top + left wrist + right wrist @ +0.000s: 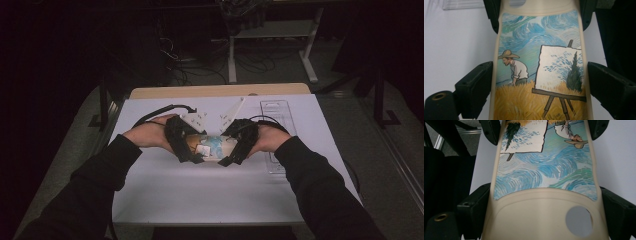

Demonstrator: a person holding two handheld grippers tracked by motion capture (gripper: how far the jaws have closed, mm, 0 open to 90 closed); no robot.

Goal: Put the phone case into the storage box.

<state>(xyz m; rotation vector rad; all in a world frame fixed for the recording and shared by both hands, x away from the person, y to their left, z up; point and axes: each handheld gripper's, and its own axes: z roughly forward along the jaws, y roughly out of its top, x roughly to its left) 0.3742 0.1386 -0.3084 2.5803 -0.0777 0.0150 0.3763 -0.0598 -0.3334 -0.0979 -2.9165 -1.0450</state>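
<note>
a cream phone case point(212, 146) printed with a painter, an easel and swirled blue sky is held between both grippers above the white table point(210, 195), just left of a clear plastic tray point(278, 112). the left gripper point(192, 155) pinches the wheat-field end, its jaws against the two long edges; the right gripper point(231, 156) pinches the sky end with the round camera hole point(579, 221) the same way.

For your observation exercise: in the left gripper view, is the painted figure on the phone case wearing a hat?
Yes: on the phone case, the figure bending beside the easel wears a wide-brimmed straw-coloured hat.
</note>
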